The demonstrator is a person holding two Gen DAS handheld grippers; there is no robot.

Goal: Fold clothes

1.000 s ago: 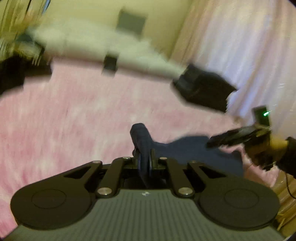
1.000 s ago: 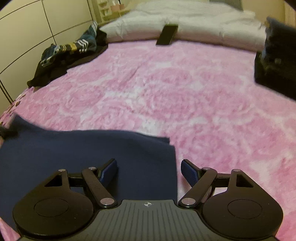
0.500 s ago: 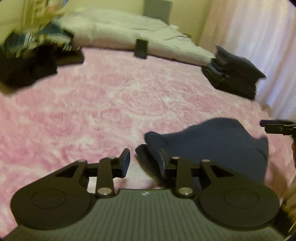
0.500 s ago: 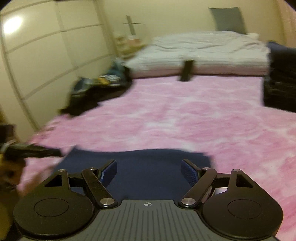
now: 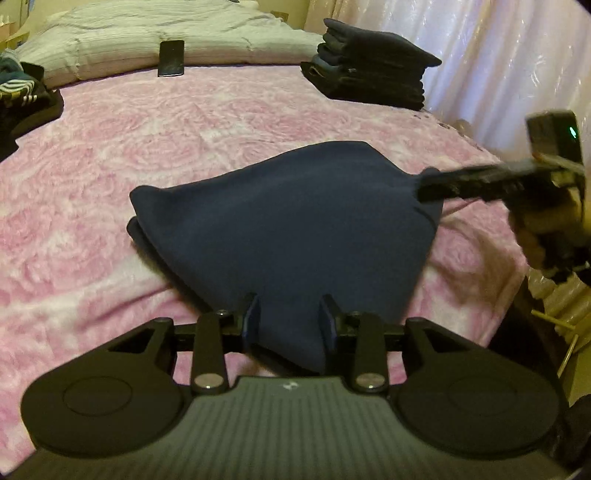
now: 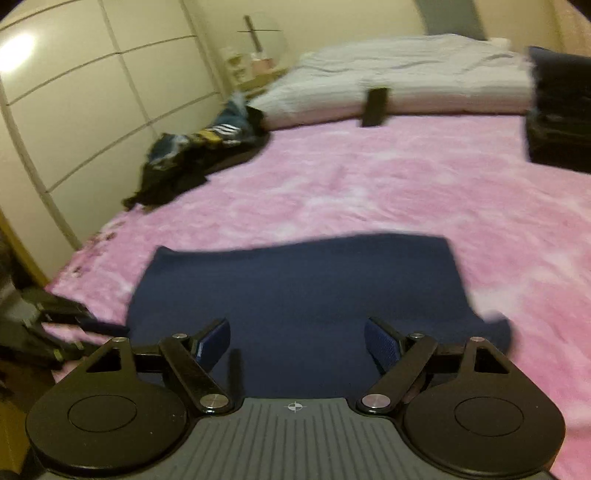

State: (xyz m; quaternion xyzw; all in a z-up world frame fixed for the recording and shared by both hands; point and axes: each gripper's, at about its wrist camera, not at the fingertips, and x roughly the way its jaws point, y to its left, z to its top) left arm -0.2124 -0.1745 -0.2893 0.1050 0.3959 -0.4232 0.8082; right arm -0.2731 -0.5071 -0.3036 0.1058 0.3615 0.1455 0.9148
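From the left wrist camera, a folded navy garment [image 5: 295, 229] lies on the pink bedspread [image 5: 110, 155], its near end running between the fingers of the left gripper [image 5: 290, 319]; the fingers stand partly apart on either side of the cloth, and whether they press it I cannot tell. At the garment's right corner is the blurred right gripper [image 5: 424, 188], held in a hand [image 5: 543, 229]. Farther back sit a stack of folded dark clothes [image 5: 369, 70], a phone [image 5: 171, 58] against the grey duvet [image 5: 166, 33], and a heap of unfolded clothes [image 5: 26, 99] at the left edge. From the right wrist camera, the right gripper [image 6: 297, 341] hovers with its fingers wide apart above the navy garment [image 6: 303, 295], gripping nothing. The unfolded heap [image 6: 199, 158] lies by the wardrobe [image 6: 74, 110], the phone [image 6: 375, 107] leans on the duvet [image 6: 406, 77], and the dark stack [image 6: 557, 110] shows at right.
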